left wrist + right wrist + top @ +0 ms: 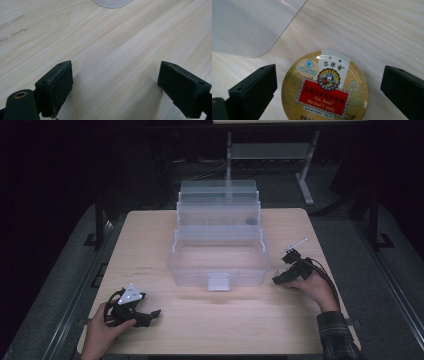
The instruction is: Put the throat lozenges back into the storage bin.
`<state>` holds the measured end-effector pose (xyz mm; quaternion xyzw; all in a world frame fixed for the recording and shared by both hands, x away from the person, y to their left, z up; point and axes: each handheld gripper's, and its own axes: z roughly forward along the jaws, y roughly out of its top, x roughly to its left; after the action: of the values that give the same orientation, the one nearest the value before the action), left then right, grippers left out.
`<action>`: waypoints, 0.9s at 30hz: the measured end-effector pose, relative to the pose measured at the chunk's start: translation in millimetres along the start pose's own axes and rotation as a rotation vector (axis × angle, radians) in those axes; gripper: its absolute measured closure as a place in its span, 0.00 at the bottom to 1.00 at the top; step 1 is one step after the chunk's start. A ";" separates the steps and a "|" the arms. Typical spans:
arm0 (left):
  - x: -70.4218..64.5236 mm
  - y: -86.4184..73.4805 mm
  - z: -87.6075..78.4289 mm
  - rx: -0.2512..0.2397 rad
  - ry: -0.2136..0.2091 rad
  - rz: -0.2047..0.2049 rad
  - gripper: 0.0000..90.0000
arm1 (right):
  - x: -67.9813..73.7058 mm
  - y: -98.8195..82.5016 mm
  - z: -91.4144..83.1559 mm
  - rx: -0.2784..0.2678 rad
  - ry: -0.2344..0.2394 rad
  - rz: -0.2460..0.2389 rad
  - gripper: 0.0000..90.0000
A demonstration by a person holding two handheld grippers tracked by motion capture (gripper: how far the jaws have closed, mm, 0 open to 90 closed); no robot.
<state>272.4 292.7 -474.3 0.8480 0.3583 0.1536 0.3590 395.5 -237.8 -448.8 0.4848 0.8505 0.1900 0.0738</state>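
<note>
Between right tool (328, 85) jaws, round glossy tin (325, 87)

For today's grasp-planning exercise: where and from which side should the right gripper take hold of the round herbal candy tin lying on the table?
Probably by its curved rim, from above. The herbal candy tin lies flat, lid up, on the table, so only its low side wall offers opposing faces. The right gripper already has its open jaws either side of it, apart from it; lowering and closing across the widest part looks best, clear of the clear plastic box.
</note>
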 end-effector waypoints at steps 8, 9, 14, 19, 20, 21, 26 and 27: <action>0.0 0.0 0.0 0.000 0.000 0.000 0.13 | 0.2 -0.6 3.2 0.016 0.007 0.001 0.00; 0.0 0.0 0.0 0.000 0.000 0.000 0.13 | 0.2 -0.7 3.2 0.016 0.007 0.002 0.00; 0.0 0.0 0.0 0.000 0.000 0.000 0.13 | 0.3 -1.2 2.6 0.012 0.012 0.004 0.06; 0.0 0.0 0.0 0.000 0.000 0.000 0.13 | 0.4 -1.5 3.0 0.015 0.017 0.001 0.12; 0.0 0.0 0.0 0.000 0.000 0.000 0.13 | 0.4 -1.6 3.0 0.015 0.016 -0.001 0.13; 0.0 0.0 0.0 0.000 0.000 0.000 0.13 | 0.5 -1.7 2.9 0.014 0.017 -0.004 0.15; 0.0 0.0 0.0 0.000 0.000 0.000 0.13 | 0.7 -2.1 2.4 0.019 0.022 -0.003 0.19; 0.0 0.0 0.0 0.000 0.000 0.000 0.13 | 0.7 -2.1 2.4 0.019 0.022 -0.003 0.19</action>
<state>272.4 292.7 -474.3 0.8480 0.3582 0.1537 0.3590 394.2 -237.5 -451.8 0.4820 0.8539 0.1871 0.0600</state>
